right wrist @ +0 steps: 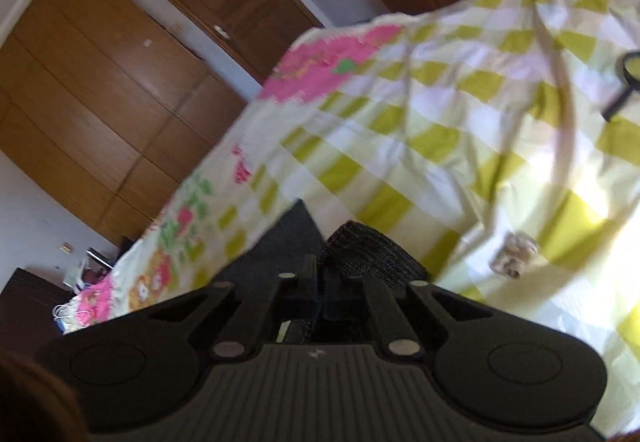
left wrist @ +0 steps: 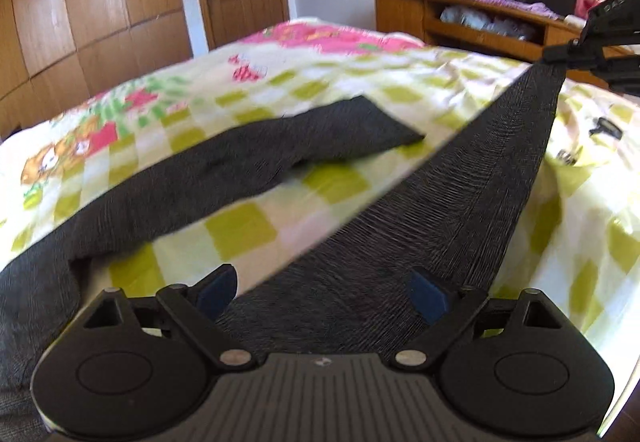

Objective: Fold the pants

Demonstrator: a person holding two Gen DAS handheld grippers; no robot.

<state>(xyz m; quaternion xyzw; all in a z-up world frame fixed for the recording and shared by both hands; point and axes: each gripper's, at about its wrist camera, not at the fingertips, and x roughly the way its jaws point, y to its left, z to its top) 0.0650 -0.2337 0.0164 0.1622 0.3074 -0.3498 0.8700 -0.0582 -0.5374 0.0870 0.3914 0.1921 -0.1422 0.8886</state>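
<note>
Dark grey ribbed knit pants [left wrist: 460, 210] are lying spread on the green-and-white checked bed sheet [left wrist: 248, 226], one leg flat toward ten o'clock, the other being lifted taut toward two o'clock. The right tongs [left wrist: 560, 56] are clamping that leg's end; the wrist view shows the jaws pinched together on bunched fabric. The left tongs [left wrist: 320, 292] are gaping wide, blue pads straddling the cloth near the crotch, gripping nothing. By my read, the first fold, leg onto leg, is just beginning; everything else remains.

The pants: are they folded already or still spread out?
Spread out: one leg of the pants lies flat on the bed; the right gripper lifts the other.
</note>
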